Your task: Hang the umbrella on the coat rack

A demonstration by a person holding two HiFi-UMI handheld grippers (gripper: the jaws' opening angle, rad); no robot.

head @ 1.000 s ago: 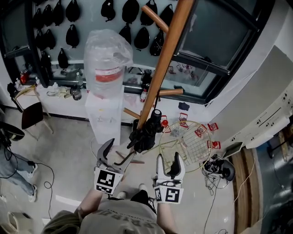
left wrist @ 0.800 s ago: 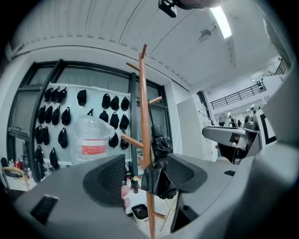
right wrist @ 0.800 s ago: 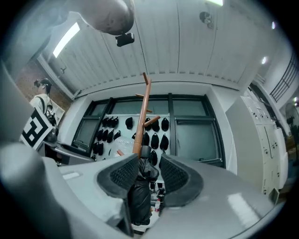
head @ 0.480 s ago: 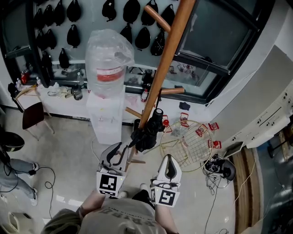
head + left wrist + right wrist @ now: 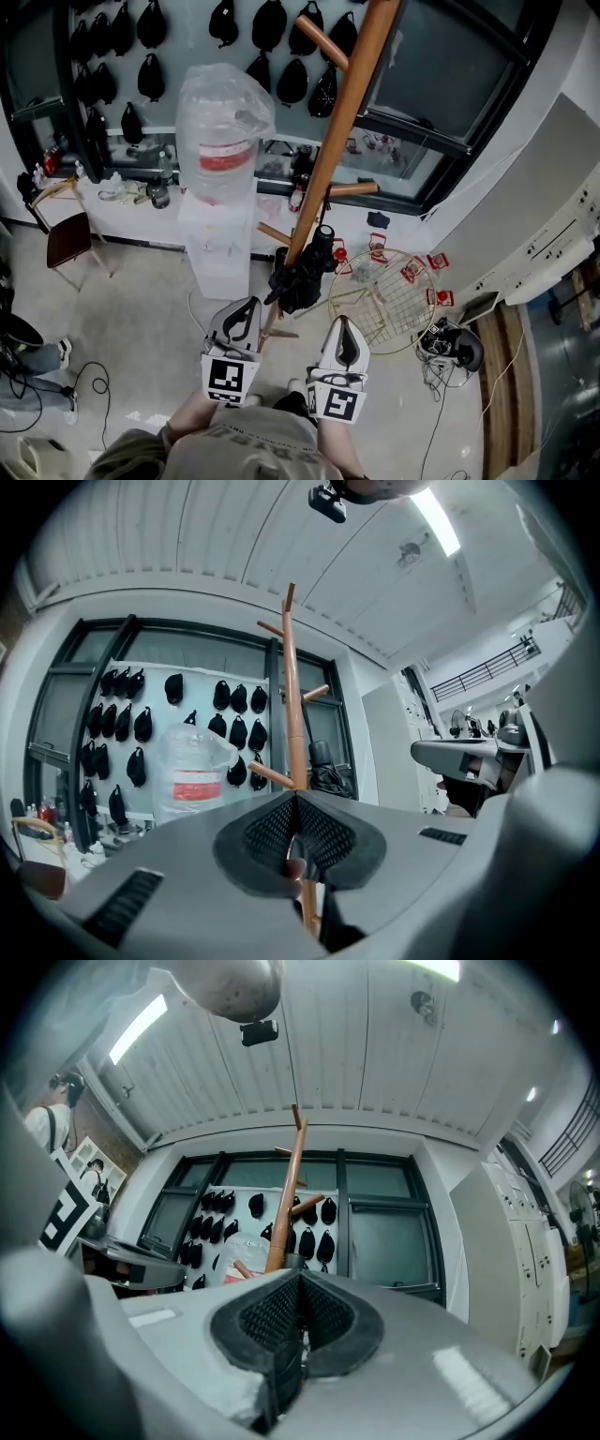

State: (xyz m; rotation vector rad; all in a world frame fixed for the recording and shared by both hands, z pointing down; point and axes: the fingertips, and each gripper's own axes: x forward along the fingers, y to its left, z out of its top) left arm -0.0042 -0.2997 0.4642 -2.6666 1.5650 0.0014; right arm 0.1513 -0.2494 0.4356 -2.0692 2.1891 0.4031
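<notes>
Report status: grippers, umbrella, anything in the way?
Left gripper shut on umbrella handle; right gripper shut, empty. Umbrella low against coat rack pole. Water cooler beside rack, left.

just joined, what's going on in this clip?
A person stands at a wooden coat rack with a handheld claw in each hand. The left claw and right claw are both shut and hold nothing, just short of the rack. The black folded umbrella sits against the rack's pole low down. It looks already hung, though its hook is hard to make out.
</notes>
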